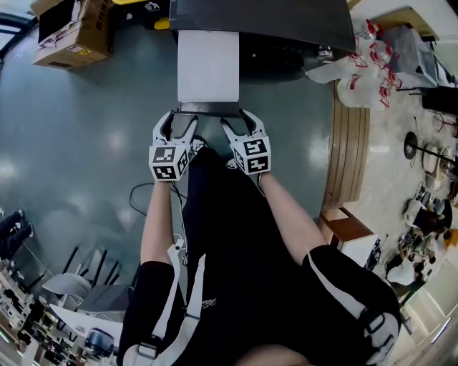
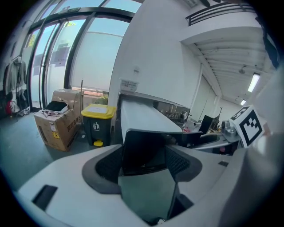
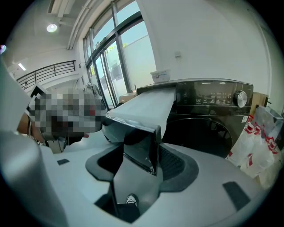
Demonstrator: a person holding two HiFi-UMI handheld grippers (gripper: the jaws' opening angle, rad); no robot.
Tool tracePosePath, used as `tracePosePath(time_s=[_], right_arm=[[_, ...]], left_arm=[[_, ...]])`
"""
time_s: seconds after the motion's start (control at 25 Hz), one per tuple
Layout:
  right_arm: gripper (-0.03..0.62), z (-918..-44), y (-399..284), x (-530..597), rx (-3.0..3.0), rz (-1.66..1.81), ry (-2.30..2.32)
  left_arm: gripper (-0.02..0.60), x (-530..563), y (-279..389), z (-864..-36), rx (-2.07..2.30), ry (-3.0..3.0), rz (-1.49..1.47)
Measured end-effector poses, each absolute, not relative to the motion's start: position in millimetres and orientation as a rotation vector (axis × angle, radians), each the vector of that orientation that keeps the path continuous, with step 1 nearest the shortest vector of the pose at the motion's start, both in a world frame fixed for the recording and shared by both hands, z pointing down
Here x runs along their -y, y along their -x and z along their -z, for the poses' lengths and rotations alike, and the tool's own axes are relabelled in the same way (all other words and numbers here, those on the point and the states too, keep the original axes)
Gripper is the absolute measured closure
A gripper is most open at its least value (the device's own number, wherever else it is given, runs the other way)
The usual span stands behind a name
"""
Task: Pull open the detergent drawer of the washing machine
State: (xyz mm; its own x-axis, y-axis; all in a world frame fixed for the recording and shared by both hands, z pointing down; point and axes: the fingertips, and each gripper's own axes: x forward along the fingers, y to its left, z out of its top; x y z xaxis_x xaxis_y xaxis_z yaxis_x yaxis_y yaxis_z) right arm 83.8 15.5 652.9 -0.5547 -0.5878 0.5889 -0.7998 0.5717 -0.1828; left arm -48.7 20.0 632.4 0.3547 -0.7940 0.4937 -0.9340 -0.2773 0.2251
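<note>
From the head view, the detergent drawer (image 1: 207, 64) stood pulled well out of the dark washing machine (image 1: 286, 21), a long white slab reaching towards me. My left gripper (image 1: 180, 118) and right gripper (image 1: 236, 118) sat side by side at its near end, one at each corner of the dark front panel.

In the left gripper view, the panel filled the gap between my jaws and both pads lay against it. A yellow-lidded bin (image 2: 98, 124) and a cardboard box (image 2: 57, 122) stood on the floor beyond.

In the right gripper view, the panel's corner sat between the widely set jaws. They seemed clamped on it, though the left pad's contact was hard to make out. A plastic bag (image 3: 257, 142) lay beside the machine.
</note>
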Motion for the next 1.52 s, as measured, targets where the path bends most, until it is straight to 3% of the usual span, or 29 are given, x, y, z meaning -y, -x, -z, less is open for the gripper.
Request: tracePosePath(time_s=[0.76, 1.16, 1.24, 1.32, 1.4, 1.52], right_arm=[[0.376, -646, -112, -59, 2.326, -0.588, -1.079], [0.441, -596, -132, -60, 2.326, -0.466, -1.039], [0.499, -582, -130, -54, 2.335, -0.407, -1.018], [0.585, -567, -125, -44, 2.344, -0.367, -1.014], [0.585, -554, -115, -32, 2.352, -0.348, -1.014], [0.585, -541, -97, -13, 2.359, -0.336, -1.021]], left_arm=[[0.288, -77, 13, -642, 1.483, -2.045, -0.374], [0.306, -82, 12, -598, 1.441, -1.948, -0.245], [0.329, -78, 12, -588, 1.414, -1.968, -0.246], [0.406, -70, 15, -577, 1.408, -1.995, -0.258], [0.514, -59, 23, -565, 1.426, -2.023, -0.254], [0.558, -37, 29, -551, 1.418, -2.058, -0.239]])
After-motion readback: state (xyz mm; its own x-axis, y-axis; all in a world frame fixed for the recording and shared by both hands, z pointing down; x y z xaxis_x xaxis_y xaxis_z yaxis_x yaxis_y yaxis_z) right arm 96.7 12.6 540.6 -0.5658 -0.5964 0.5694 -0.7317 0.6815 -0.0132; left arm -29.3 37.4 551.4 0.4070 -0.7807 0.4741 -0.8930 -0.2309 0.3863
